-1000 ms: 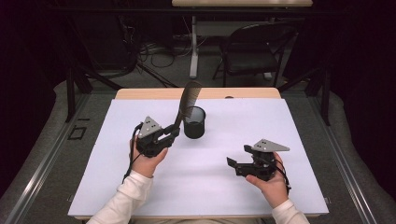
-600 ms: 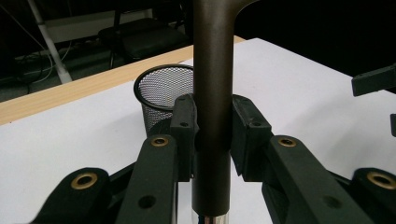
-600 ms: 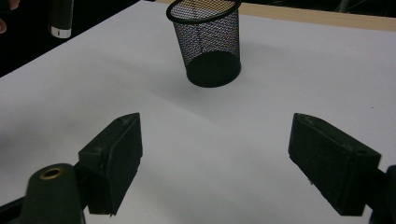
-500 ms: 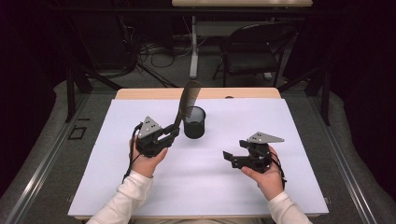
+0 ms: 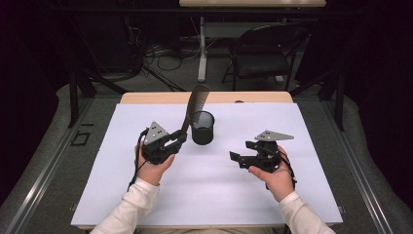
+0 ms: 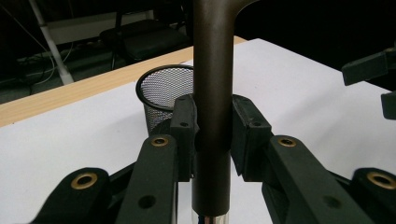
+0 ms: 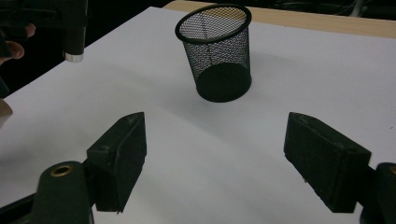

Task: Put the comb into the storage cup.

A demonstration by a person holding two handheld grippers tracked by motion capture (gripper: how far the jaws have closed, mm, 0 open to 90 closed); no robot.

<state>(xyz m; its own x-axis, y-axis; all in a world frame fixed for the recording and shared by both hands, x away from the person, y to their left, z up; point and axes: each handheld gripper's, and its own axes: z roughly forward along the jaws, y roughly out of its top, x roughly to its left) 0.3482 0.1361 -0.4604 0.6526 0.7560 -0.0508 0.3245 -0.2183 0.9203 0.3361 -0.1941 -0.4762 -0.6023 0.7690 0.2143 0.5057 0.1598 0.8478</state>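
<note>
A dark comb stands tilted up and away, its brown handle clamped between the pads of my left gripper, which is shut on it. Just right of it a black mesh cup stands upright on the white sheet; it sits behind the handle in the left gripper view. My right gripper hovers to the cup's right and nearer me, pointing left at the cup. Its jaws are open with nothing between them and have just been closing a little.
A white sheet covers most of the wooden table. A folding chair, cables and table legs stand on the floor beyond the far edge. The comb's handle end hangs at the upper left of the right gripper view.
My right gripper has moved left towards the cup and risen slightly. The left gripper and the comb have stayed put.
</note>
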